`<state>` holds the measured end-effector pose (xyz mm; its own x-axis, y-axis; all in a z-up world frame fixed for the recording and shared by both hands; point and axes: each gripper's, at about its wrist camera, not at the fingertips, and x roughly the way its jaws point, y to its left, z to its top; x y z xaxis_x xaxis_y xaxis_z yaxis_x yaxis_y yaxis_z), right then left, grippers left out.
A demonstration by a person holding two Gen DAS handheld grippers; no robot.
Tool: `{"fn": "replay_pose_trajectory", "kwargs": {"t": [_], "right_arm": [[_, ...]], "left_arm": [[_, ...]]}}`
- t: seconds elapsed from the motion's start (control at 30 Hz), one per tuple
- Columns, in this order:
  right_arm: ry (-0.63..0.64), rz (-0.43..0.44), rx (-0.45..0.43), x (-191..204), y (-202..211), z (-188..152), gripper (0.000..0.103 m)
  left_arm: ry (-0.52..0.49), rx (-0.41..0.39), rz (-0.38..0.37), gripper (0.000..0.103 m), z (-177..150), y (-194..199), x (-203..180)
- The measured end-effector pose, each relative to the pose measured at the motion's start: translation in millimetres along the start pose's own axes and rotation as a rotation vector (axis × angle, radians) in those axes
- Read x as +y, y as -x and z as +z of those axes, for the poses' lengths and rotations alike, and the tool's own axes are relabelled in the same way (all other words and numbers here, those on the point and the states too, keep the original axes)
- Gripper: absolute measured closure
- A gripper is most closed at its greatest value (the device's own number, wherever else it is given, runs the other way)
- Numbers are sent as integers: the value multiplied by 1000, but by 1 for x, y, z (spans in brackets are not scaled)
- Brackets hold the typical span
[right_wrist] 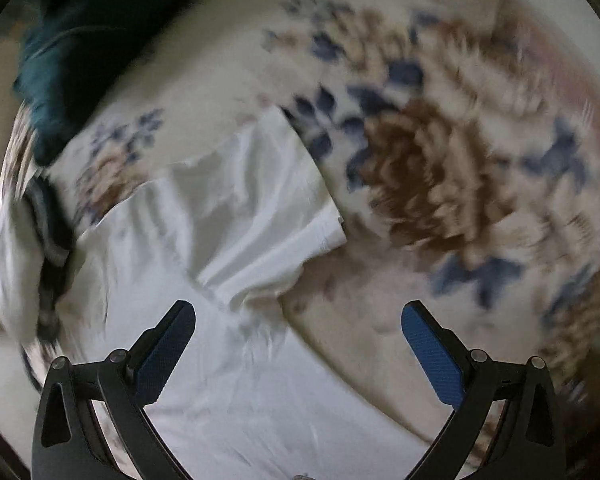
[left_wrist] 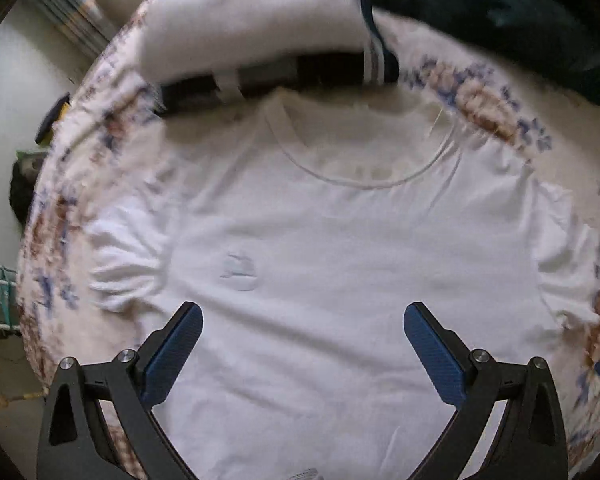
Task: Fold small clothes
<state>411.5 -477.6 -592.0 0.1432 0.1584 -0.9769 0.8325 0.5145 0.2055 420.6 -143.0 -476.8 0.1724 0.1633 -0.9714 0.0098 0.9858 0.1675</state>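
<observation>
A white T-shirt [left_wrist: 332, 248] lies flat, face up, on a floral bedspread [left_wrist: 484, 108], collar at the far side and both short sleeves spread out. My left gripper [left_wrist: 302, 316] is open and empty, hovering over the shirt's chest. In the right wrist view the shirt's right sleeve [right_wrist: 260, 208] and side [right_wrist: 220, 380] show. My right gripper [right_wrist: 298, 314] is open and empty, above the sleeve's armpit at the shirt's edge. The bedspread [right_wrist: 440, 168] lies to the right.
Folded white and striped clothes [left_wrist: 252, 36] lie beyond the collar. A dark teal garment [left_wrist: 500, 12] sits at the far right, and also shows in the right wrist view [right_wrist: 68, 64]. The bed's left edge drops to the floor [left_wrist: 4, 412].
</observation>
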Motion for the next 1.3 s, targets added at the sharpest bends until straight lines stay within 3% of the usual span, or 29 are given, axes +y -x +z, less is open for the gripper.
{"fn": "replay_pose_trajectory", "kwargs": {"t": [0.13,0.3,0.37,0.43,0.47,0.5,0.53,0.6,0.73,0.87,0.97,1.1,1.3], "right_arm": [[-242,129,30,-28,-49,7,0],[-437,282,-73,-34,-74,2,5],[-445,308,-136,-26,-75,0,21],[-422,305,-167,-15,-76,0,59],[-400,293,-190,-6,-75,0,68],[-388,275,-199,2,-73,0,86],[-351,250,-225,15,-70,3,92],[-256,202,-277,39,-58,2,95],[152,65,-447,128,-32,-23,96],[691,-96,-564,229,-53,-101,96],[1017,-179,-604,265,-88,-167,96],[1246,-234,-634,268,-117,-223,97],[1400,-246,-650,248,-124,-255,97]], "left_arm": [[4,36,-16,0,0,-36,-17],[16,59,-36,0,4,-57,-21],[43,66,-47,0,6,-60,-13],[68,67,-54,0,8,-58,-4],[73,66,-57,0,10,-57,0],[76,62,-60,0,11,-55,4],[77,57,-60,0,12,-52,8],[83,39,-56,0,13,-45,18],[126,12,-47,0,16,-33,49],[185,-3,-20,0,15,-29,85],[213,0,3,0,8,-37,104],[236,15,21,0,-2,-46,122],[248,23,17,0,-6,-55,138]]}}
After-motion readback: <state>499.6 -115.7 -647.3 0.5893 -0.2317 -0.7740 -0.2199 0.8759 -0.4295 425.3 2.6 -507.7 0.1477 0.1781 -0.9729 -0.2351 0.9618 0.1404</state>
